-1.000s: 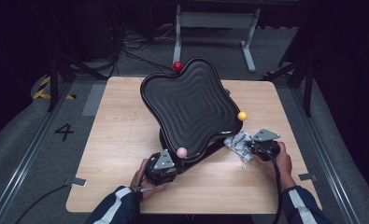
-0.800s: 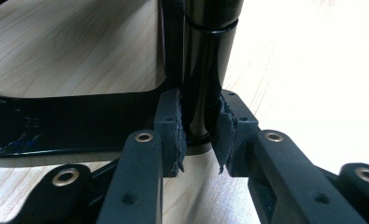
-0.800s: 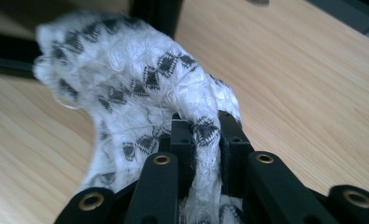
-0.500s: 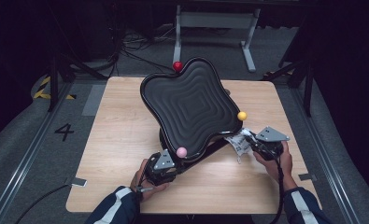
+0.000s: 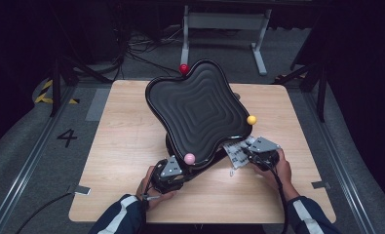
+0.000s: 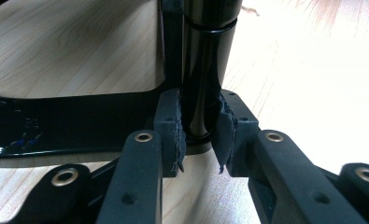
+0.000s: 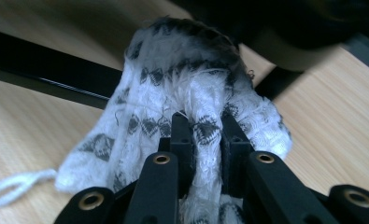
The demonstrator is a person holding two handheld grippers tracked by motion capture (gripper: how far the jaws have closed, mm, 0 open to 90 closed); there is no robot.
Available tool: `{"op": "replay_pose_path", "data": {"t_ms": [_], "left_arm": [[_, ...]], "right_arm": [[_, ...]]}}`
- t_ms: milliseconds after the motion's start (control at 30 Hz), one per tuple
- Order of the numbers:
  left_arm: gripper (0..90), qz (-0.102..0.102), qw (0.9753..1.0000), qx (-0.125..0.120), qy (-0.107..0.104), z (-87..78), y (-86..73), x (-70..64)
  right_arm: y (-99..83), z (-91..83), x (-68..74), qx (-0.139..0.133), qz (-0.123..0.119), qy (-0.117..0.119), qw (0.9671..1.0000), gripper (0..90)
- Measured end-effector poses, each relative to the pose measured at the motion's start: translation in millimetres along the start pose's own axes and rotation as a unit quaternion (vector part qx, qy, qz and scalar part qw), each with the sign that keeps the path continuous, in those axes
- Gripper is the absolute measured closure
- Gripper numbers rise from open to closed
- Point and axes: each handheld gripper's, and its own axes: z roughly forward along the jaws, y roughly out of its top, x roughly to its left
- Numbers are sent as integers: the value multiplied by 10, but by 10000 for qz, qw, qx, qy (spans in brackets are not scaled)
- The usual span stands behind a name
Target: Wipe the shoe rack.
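Observation:
A black wavy-surfaced board (image 5: 200, 107) stands tilted on a stand, with a red ball (image 5: 184, 68), a yellow ball (image 5: 251, 119) and a pink ball (image 5: 189, 158) at its corners. My left gripper (image 5: 179, 169) is below the pink ball. In the left gripper view it (image 6: 198, 135) is shut on the stand's glossy black post (image 6: 203, 70). My right gripper (image 5: 248, 152) is shut on a white cloth with a dark pattern (image 5: 236, 155), held at the board's lower right edge. In the right gripper view the cloth (image 7: 191, 93) bunches between the jaws of that gripper (image 7: 205, 130).
The stand's black base frame (image 6: 70, 126) lies flat on the wooden table (image 5: 126, 141). A white cord loop (image 7: 9, 186) trails from the cloth. Past the table's far edge are a metal frame (image 5: 224, 22) and floor cables (image 5: 131, 48).
My right gripper has shifted the cloth slightly left against the board's lower edge. The left gripper and the board have stayed put.

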Motion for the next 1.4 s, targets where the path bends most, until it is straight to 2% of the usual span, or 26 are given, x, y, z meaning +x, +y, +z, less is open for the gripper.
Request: {"op": "replay_pose_path", "data": {"t_ms": [167, 300, 367, 567, 733, 767, 800, 967, 1100, 1233, 1300, 1400], "left_arm": [[721, 1, 10000, -7, -15, 3, 1, 5], [719, 15, 10000, -15, 11, 5, 1, -3], [719, 13, 10000, 0, 3, 3, 2, -1], [719, 23, 10000, 2, -6, 3, 2, 3], [718, 5, 10000, -8, -17, 4, 2, 6], [718, 1, 10000, -2, -19, 4, 2, 8], [717, -19, 10000, 12, -46, 2, 4, 12], [715, -16, 10000, 17, -38, 2, 4, 8], [710, 9, 10000, -4, -29, 4, 3, 6], [710, 8, 10000, -6, -25, 4, 3, 7], [711, -5, 10000, 5, -24, 3, 3, 6], [711, -8, 10000, 5, -19, 3, 3, 5]], "right_arm": [[109, 62, 187, 120, -56, 142, 9998, 794], [183, 127, 392, 190, -442, 189, 9987, 794], [214, 152, 471, 164, -434, 332, 9984, 794], [322, 196, 729, 38, -806, 521, 9954, 793], [384, 189, 874, -174, -816, 936, 9921, 792], [384, 189, 874, -174, -816, 936, 9921, 792], [404, 185, 936, -262, -863, 1018, 9907, 793], [399, 192, 913, -268, -788, 1104, 9904, 792], [362, 200, 836, -230, -760, 1013, 9917, 791], [286, 209, 641, -85, -603, 748, 9953, 791], [229, 213, 498, 36, -443, 527, 9976, 791], [134, 222, 294, 173, -282, 219, 9992, 791]]}}
